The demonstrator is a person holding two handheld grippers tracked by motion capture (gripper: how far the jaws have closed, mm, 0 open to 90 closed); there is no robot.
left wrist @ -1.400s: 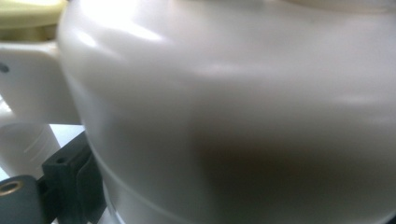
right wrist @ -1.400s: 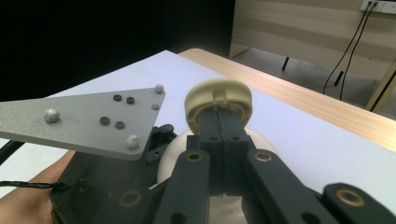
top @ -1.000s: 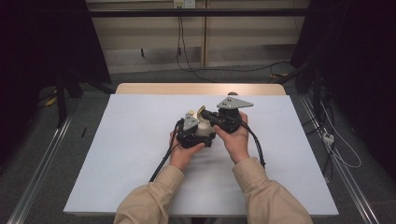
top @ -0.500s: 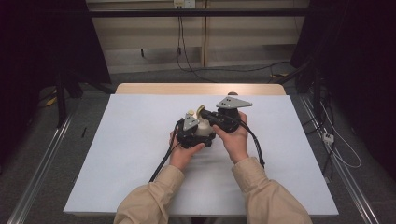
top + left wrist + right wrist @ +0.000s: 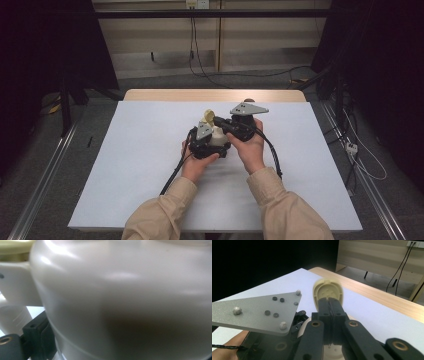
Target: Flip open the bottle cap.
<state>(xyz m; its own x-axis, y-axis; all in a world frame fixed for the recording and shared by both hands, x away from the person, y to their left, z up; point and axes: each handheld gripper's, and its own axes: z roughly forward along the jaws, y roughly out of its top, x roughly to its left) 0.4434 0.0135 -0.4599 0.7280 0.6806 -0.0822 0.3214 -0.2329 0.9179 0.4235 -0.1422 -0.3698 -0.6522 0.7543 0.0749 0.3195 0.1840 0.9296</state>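
- Now: both hands sit close together over the middle of the table [image 5: 140, 165]. No other items on it.
- Left gripper [image 5: 210, 142] is wrapped round a white jar [image 5: 218, 136]; in the left gripper view the jar's body [image 5: 130, 300] sits hard against the lens, with one black jaw at its lower left edge. Reads as clamped on the jar, though the pads themselves are hidden.
- Jar appears upright, held low over the table; contact with the surface cannot be told.
- Right gripper [image 5: 329, 305] has its jaws pressed together on the edge of a cream lid [image 5: 327, 290]. The lid stands up on end, inner face with small bumps turned toward the camera.
- High view: lid [image 5: 208, 117] is just above and behind the jar's top, right gripper [image 5: 220, 121] reaching in from the right.
- Whether the lid is a hinged flip cap attached to the jar or fully loose: cannot tell.
- Step in hand, my reading: opening the jar, with the lid already lifted off the mouth and tilted up, left side bracing the body.
- Next move, judged: either swing the lid further back or lift it clear. Calls for a steady left hold so the jar does not tip, and a pull along the lid's free direction.
- Risk: thin edge grip may slip.
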